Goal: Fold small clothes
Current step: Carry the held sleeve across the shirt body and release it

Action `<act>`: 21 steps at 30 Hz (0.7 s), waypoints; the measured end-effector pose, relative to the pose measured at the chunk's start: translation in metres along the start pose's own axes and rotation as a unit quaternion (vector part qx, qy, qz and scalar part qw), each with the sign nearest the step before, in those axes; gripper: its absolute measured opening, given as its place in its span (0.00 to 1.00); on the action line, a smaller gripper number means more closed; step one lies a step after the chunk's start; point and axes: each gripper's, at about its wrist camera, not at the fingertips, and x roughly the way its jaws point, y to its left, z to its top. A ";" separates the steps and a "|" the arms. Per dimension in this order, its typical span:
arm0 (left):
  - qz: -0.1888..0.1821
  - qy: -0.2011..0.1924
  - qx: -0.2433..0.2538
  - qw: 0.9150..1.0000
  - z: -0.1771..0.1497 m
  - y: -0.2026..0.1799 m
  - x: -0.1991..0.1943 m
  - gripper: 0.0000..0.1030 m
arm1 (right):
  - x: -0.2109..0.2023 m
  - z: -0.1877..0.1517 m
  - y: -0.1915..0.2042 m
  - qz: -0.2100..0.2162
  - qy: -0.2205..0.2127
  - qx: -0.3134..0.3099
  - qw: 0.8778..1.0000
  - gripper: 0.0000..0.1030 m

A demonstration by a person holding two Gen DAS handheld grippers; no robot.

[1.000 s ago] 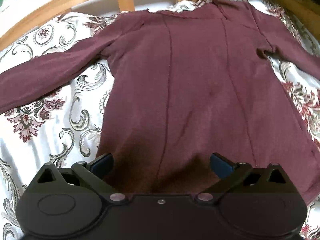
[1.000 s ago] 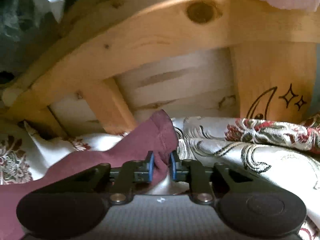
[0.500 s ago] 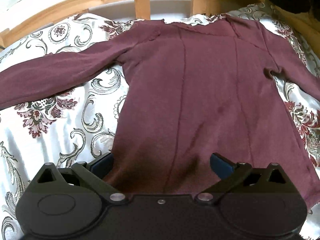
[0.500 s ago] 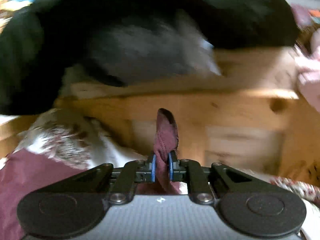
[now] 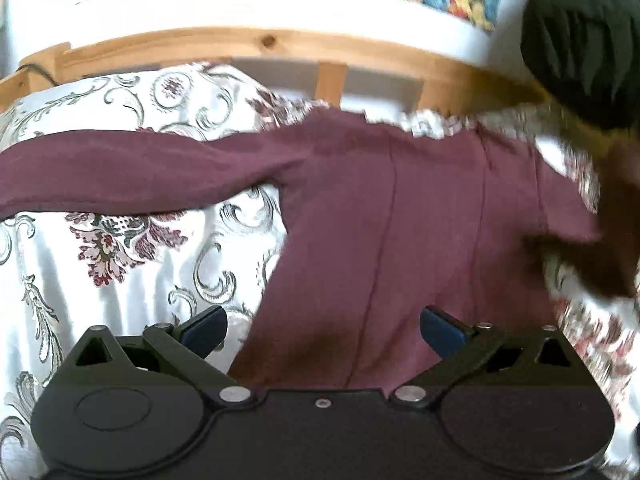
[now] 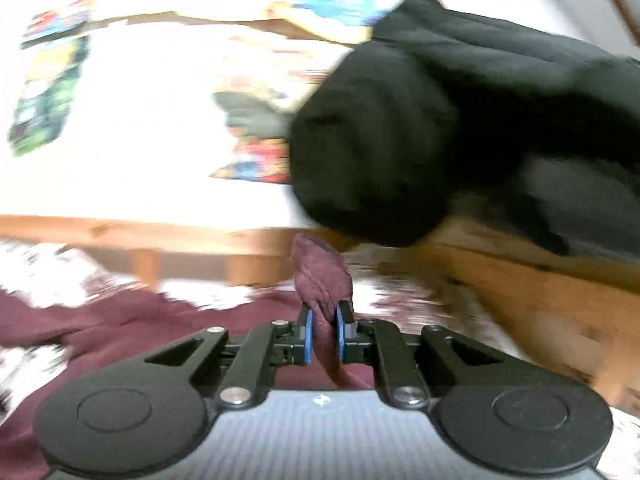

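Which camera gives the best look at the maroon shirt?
The left wrist view: the maroon shirt lies spread on the patterned bedspread, one sleeve outstretched. The right wrist view shows mainly its cuff pinched in the right tool.

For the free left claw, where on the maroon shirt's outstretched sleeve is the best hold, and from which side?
Probably near the far end of the outstretched sleeve, coming down from above with the open left claw. The sleeve lies flat and straight on the patterned bedspread, so pinching across its width should gather both layers. The right claw already grips the other cuff.
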 end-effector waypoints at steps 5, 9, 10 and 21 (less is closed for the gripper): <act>-0.006 -0.016 -0.049 0.999 0.005 0.014 -0.004 0.99 | -0.007 -0.013 0.055 0.089 0.011 -0.085 0.992 0.12; -0.005 -0.012 -0.070 0.997 0.006 0.020 0.000 0.99 | -0.013 -0.023 0.083 0.144 0.030 -0.125 0.981 0.12; -0.005 -0.010 -0.073 0.997 0.006 0.022 0.000 0.99 | -0.017 -0.026 0.089 0.156 0.036 -0.132 0.978 0.12; -0.016 -0.001 -0.089 0.996 0.005 0.028 0.007 0.99 | -0.027 -0.062 0.114 0.246 0.108 -0.190 0.944 0.15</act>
